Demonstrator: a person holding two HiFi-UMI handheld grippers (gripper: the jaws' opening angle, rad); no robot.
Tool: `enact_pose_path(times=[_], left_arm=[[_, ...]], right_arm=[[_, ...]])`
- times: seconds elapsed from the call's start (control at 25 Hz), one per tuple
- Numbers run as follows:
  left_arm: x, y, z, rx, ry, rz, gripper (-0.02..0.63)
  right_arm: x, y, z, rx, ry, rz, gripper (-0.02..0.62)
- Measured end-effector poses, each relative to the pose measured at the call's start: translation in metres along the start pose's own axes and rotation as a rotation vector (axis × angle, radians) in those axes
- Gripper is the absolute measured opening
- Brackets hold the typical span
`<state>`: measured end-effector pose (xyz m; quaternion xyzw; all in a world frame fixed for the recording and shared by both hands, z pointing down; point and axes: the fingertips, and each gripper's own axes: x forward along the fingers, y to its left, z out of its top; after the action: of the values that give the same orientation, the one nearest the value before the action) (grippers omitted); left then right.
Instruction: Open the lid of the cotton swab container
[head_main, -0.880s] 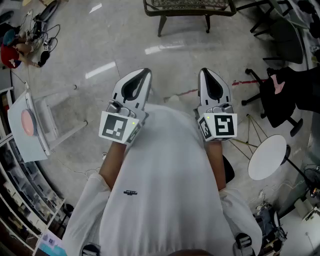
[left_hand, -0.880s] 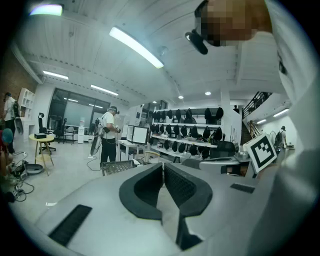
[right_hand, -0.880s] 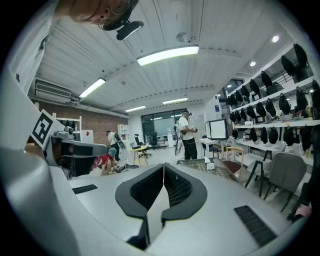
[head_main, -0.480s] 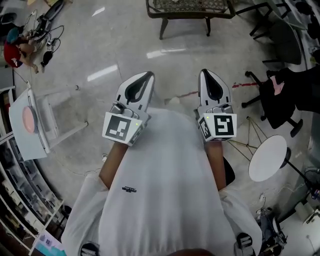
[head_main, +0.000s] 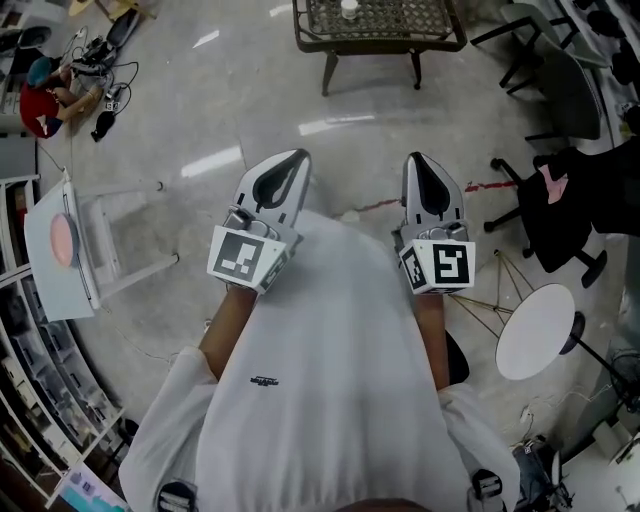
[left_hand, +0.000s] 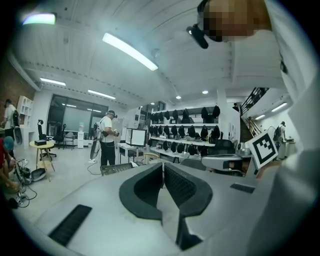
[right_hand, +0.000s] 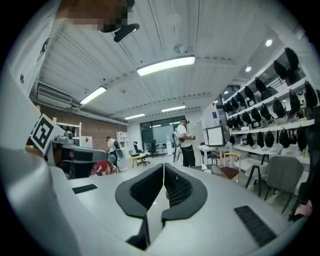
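Sitting on the dark table (head_main: 400, 22) far ahead is a small white tub (head_main: 348, 9) (too small to tell if it is the swab box, or if its lid is on). Both grippers are well apart from it, held out in front of the person's white shirt (head_main: 330, 370), above the floor (head_main: 190, 120). The left gripper (head_main: 292, 158) has its jaws pressed together with nothing between them. The right gripper (head_main: 419, 160) is the same: jaws together, holding nothing, touching nothing.
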<state>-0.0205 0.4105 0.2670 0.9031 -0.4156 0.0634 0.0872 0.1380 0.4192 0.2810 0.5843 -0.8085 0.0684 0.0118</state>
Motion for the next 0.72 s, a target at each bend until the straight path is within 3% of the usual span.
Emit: enact_pose_path(times=[0.12, 0.36, 0.72], left_arm=[[0.008, 0.001, -0.001, 0.024, 0.011, -0.019, 0.012], [0.041, 0.013, 0.003, 0.018, -0.006, -0.013, 0.011], [0.13, 0.076, 0.02, -0.01, -0.016, -0.034, 0.011]], right_arm=[[0.001, -0.004, 0.013, -0.015, -0.043, -0.005, 0.002], [0.019, -0.029, 0.008, -0.003, -0.032, -0.025, 0.002], [0.121, -0.066, 0.016, -0.011, -0.008, -0.024, 0.002]])
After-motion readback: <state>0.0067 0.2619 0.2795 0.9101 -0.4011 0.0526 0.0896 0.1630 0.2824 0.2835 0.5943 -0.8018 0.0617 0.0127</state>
